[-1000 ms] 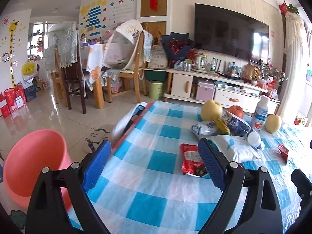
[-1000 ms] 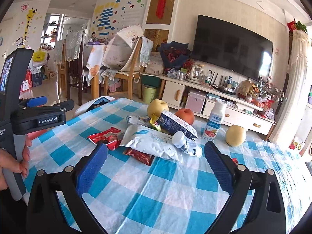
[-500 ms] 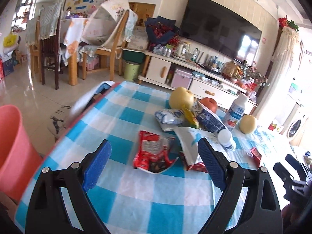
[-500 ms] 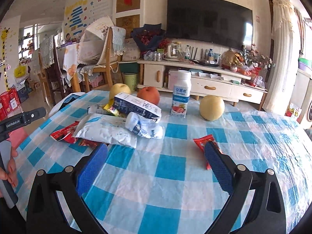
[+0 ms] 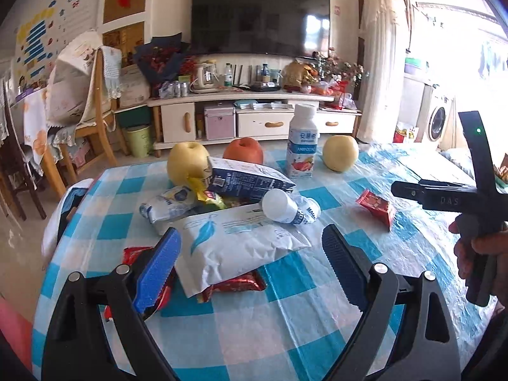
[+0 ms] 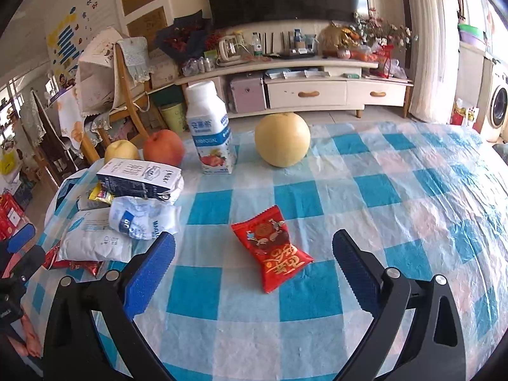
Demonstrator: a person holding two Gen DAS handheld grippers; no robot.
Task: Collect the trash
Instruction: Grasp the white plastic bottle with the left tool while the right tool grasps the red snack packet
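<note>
Home living room, television point(image 5: 258, 16), dining chair point(image 5: 95, 108)

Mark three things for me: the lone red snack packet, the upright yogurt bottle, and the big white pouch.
red snack packet point(image 6: 273, 249), right wrist view, middle of its printed face
yogurt bottle point(image 6: 211, 133), right wrist view, on the label
white pouch point(image 5: 235, 247), left wrist view, centre of its flat side

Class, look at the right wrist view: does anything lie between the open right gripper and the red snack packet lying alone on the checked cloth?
Nothing visible does. The red snack packet lies by itself on the checked cloth, just ahead of the open right gripper. The trash pile lies off to the left, the pear behind it.
</note>
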